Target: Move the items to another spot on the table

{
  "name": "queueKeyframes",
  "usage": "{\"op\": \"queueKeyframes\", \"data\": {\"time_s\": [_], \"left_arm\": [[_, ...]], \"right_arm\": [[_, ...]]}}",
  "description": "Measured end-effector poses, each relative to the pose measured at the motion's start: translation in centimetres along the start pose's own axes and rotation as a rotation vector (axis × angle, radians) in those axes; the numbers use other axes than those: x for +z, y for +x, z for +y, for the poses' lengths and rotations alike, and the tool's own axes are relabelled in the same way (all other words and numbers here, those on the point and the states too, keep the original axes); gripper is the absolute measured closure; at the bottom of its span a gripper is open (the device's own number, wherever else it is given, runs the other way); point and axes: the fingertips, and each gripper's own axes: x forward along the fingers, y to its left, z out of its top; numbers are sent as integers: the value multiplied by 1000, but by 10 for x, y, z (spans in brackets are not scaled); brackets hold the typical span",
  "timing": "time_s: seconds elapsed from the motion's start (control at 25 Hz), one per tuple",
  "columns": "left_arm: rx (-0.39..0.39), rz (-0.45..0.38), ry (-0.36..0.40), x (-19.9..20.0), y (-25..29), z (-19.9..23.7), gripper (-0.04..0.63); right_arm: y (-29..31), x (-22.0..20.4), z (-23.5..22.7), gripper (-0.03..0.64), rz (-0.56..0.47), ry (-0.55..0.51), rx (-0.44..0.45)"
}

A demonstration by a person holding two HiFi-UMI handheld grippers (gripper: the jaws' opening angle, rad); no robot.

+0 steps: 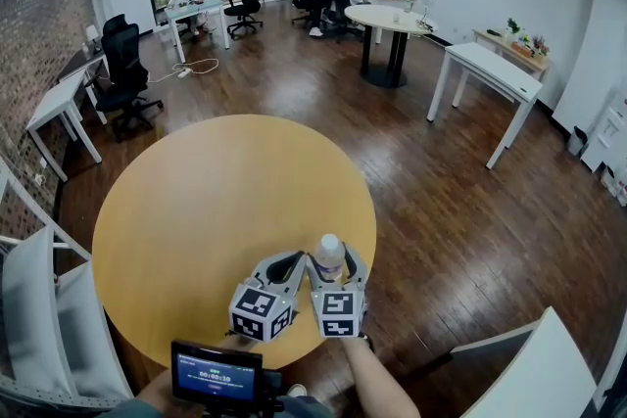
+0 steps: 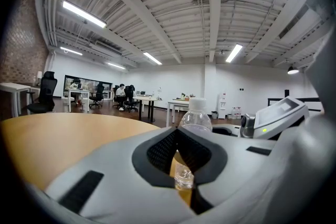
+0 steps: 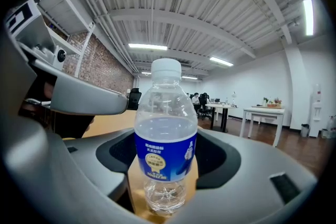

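Note:
A clear water bottle (image 1: pixel 330 256) with a white cap and blue label stands upright near the front edge of the round wooden table (image 1: pixel 196 210). My right gripper (image 1: pixel 336 263) has a jaw on each side of the bottle (image 3: pixel 165 134). Bare table shows between the bottle and each dark pad, so the right gripper (image 3: pixel 165 168) is open. My left gripper (image 1: pixel 287 265) sits just left of it, touching nothing. Its jaws meet at the tips, so the left gripper (image 2: pixel 177 131) is shut and empty. Past its jaws the bottle (image 2: pixel 195 119) shows.
A white chair (image 1: pixel 39 308) stands at the table's left. A small screen (image 1: pixel 216 372) sits at the bottom edge near the person's arm. White desks (image 1: pixel 490 69), a round table (image 1: pixel 387 20) and black office chairs (image 1: pixel 125 73) stand on the wood floor beyond.

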Motion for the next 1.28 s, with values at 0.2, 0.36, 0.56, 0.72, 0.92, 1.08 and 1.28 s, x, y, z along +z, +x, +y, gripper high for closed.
{"op": "queueKeyframes", "data": {"time_s": [0.2, 0.36, 0.56, 0.72, 0.92, 1.08, 1.28], "left_arm": [[-3, -6, 1, 5, -1, 5, 583], [-2, -14, -1, 7, -3, 8, 583], [-3, -20, -3, 8, -4, 10, 583], [-4, -19, -5, 6, -5, 8, 583], [-4, -11, -12, 6, -7, 11, 583], [-24, -10, -17, 7, -10, 4, 583], [-51, -15, -11, 11, -20, -7, 583]], "right_arm": [[1, 1, -9, 287, 4, 42, -32], [1, -2, -10, 279, 18, 53, -29], [0, -8, -13, 278, 46, 51, -31], [-4, -14, -14, 267, 59, 56, -35], [-11, -9, -18, 267, 47, 47, -69], [-23, -5, -22, 268, 52, 41, -101], [-39, -1, -26, 268, 51, 48, -132]]}}
